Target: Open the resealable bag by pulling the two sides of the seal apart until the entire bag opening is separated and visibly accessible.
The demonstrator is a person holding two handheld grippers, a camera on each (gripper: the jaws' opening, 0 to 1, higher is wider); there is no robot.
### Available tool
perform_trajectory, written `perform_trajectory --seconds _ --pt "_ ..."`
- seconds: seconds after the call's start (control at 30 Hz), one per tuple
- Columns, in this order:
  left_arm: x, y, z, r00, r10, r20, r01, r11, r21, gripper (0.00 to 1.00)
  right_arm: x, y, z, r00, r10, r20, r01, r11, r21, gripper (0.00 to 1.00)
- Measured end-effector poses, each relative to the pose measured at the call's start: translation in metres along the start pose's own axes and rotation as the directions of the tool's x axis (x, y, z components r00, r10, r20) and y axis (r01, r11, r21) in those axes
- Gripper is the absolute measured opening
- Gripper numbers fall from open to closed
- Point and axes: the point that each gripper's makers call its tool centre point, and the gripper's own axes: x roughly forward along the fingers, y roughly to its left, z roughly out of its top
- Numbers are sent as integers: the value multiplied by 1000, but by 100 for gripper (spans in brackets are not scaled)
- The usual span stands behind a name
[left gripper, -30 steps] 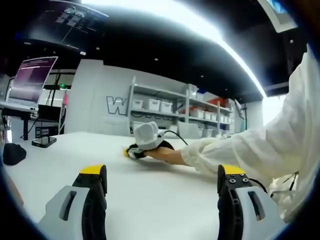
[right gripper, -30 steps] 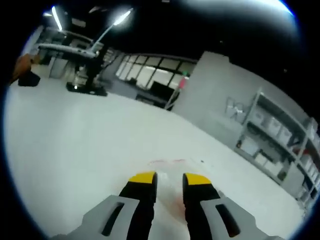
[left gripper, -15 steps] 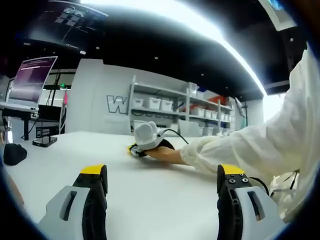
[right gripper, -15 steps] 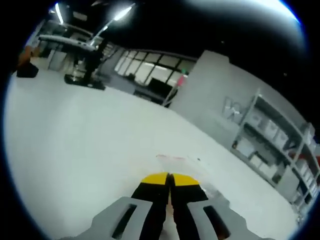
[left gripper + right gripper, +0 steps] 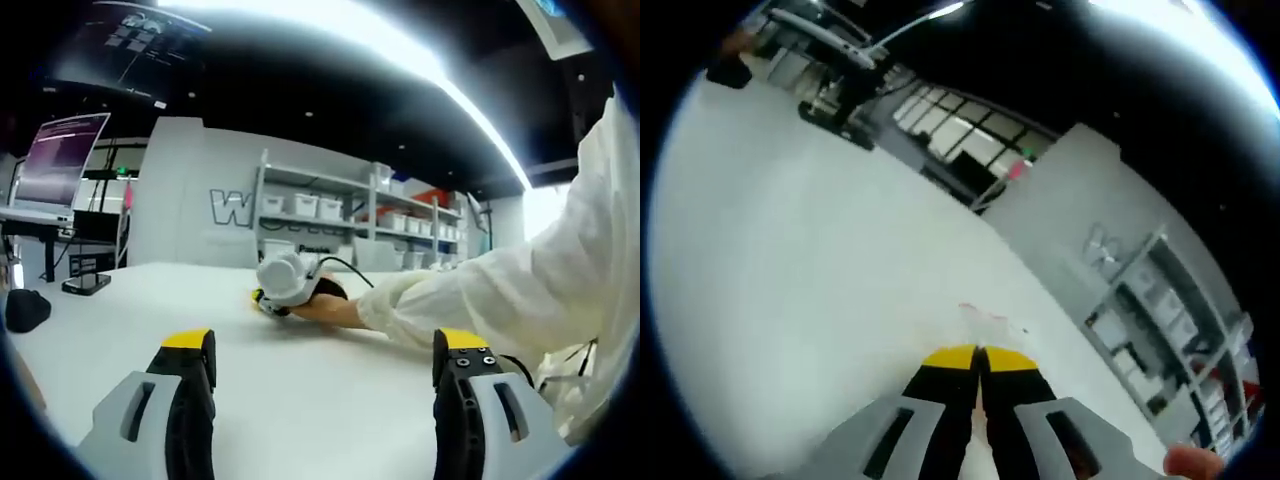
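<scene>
A clear resealable bag [image 5: 987, 318] with a faint red seal line lies flat on the white table [image 5: 790, 260], hard to make out against it. My right gripper [image 5: 978, 355] is low over the table with its yellow-tipped jaws pressed together on the bag's near edge. In the left gripper view, the right gripper [image 5: 283, 288] rests on the table top, held by a hand in a white sleeve [image 5: 500, 290]. My left gripper [image 5: 325, 350] hovers nearer, open wide, with nothing between its jaws.
A black lump [image 5: 25, 308] and a small dark device [image 5: 85, 283] sit at the table's left edge. A monitor [image 5: 60, 160] stands behind them. Shelves with white bins [image 5: 340, 215] line the back wall.
My right gripper's jaws have come together on the bag's edge, and its view has since tilted. In the left gripper view, the right gripper has shifted slightly left.
</scene>
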Motion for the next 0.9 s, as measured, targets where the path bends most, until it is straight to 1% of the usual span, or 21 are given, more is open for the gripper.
perform_trajectory --seconds 0.07,0.17,0.27,0.43,0.6,0.7,0.83,0.9 --pt "0 0 1 1000 1 1 -1 1000 4 88 0 -3 1 1000 -6 5 6 1000 -6 0" --pt "-1 1 0 1000 1 -1 -1 1000 2 88 -3 -9 4 1000 -17 12 17 1000 8 0" --pt "-1 1 -1 1000 1 -3 -1 1000 0 88 -4 -17 9 999 -38 31 38 999 10 0" --pt "-1 0 0 1000 -2 0 2 1000 -1 88 -8 -24 17 997 -46 57 42 996 74 0" --pt "-1 0 -1 1000 -1 -4 1 1000 -2 88 -12 -30 26 995 -54 89 44 993 114 0" --pt "-2 0 -1 1000 0 -1 0 1000 -3 88 -12 -35 28 994 -59 91 44 987 155 0" --pt "-2 0 -1 1000 -1 -3 1 1000 -2 88 -15 -41 29 993 -73 98 56 985 166 0" --pt "-2 0 -1 1000 -1 -2 1 1000 -3 88 -18 -47 33 989 -90 115 70 984 166 0"
